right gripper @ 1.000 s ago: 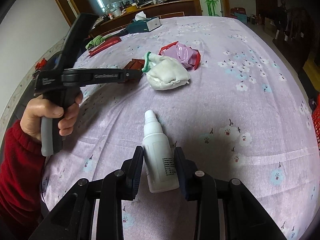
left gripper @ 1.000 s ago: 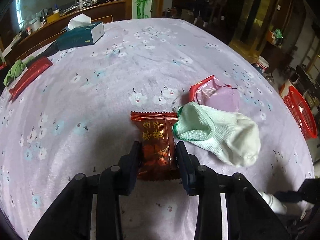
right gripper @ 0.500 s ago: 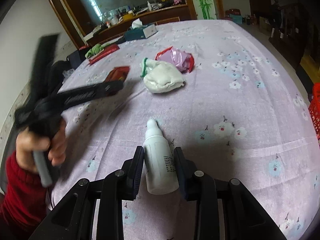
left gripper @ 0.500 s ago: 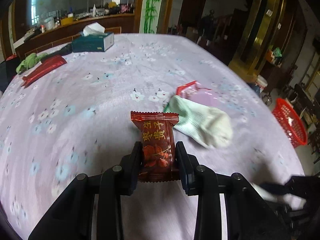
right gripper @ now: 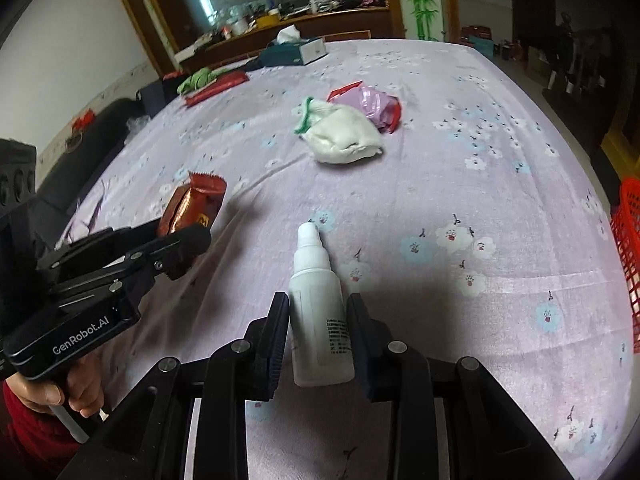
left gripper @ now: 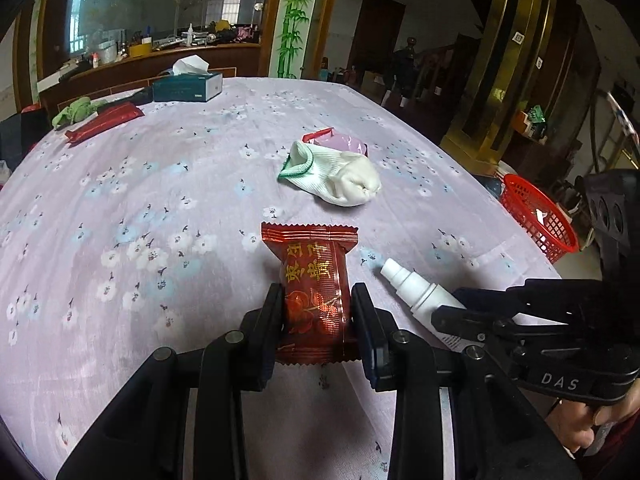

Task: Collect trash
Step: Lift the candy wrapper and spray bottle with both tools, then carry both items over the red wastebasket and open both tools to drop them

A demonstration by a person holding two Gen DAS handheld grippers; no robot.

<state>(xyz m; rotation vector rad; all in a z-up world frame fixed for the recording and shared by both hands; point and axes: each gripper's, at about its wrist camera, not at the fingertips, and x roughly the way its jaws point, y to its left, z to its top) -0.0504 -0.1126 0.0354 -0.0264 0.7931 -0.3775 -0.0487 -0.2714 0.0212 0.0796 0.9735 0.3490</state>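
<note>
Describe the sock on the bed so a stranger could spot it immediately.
Start from the lilac flowered sheet that covers the whole surface and look near its middle. There a shiny pink and red wrapper lies, and the sock rests against its near side. It is the only soft cloth item there: white, ribbed, bunched up, with a green-edged cuff.
</note>
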